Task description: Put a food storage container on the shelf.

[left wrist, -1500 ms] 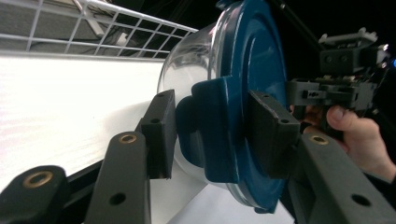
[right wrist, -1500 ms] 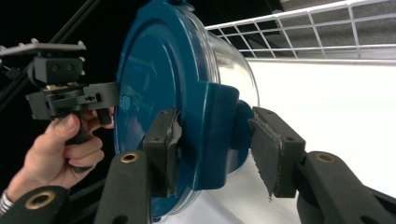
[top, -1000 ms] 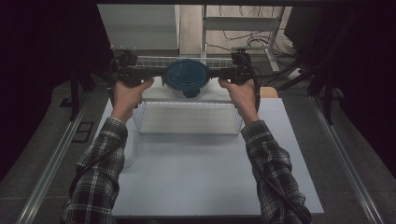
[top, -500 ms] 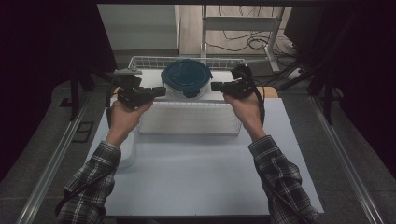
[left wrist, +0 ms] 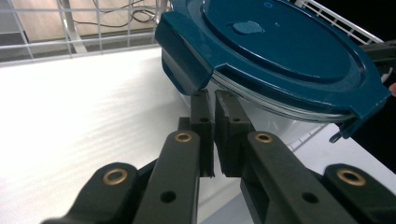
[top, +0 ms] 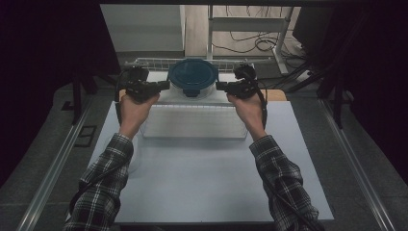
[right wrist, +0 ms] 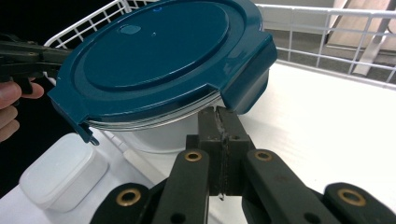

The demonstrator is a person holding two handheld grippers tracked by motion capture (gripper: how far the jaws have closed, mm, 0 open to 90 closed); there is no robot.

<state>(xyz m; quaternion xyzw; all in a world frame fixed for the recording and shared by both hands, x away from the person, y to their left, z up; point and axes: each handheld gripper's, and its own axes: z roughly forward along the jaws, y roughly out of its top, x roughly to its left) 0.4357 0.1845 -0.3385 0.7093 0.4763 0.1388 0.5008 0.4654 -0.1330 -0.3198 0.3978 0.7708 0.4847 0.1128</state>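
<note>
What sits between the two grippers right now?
The round container with the blue lid, in the high view. The left gripper and right gripper, both shut, point at it from either side, inside the white wire basket.

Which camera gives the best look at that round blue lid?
The right gripper view: the blue lid is close, nearly whole, with its side latch flaps plain. The left gripper view shows it equally close but cropped at the top. The high view shows it whole but small.

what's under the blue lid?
Under the blue lid sits a round container with pale walls, its rim stacked just below the lid's edge. The lid covers the opening, so whatever is inside cannot be seen.
</note>
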